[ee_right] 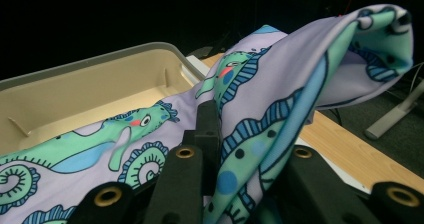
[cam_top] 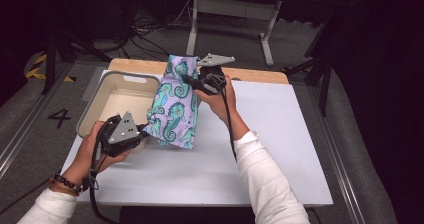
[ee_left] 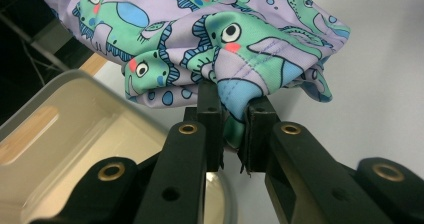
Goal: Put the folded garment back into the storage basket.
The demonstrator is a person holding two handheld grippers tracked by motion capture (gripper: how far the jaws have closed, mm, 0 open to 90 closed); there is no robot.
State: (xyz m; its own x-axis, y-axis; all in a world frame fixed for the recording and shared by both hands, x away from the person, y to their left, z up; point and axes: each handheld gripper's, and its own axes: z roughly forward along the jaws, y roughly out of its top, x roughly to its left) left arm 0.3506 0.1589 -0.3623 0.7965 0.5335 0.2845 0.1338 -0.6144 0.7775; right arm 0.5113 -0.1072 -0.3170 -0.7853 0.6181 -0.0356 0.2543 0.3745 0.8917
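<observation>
I am holding the cloth (cam_top: 175,104) stretched in the air just beside the bin (cam_top: 95,106), above the table (cam_top: 280,149). It is sagging, soft, light, probably slippery, so I am gripping edges: left gripper (ee_left: 234,134) pinching a bunched lower corner, right gripper (ee_right: 245,149) clamping the upper hem.

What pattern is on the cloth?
Green seahorses on lilac cloth, clearest in the left gripper view.

tongs (ee_right: 235,134): clamped on seahorse cloth (ee_right: 280,84) | beige tub (ee_right: 90,89): behind cloth
</observation>
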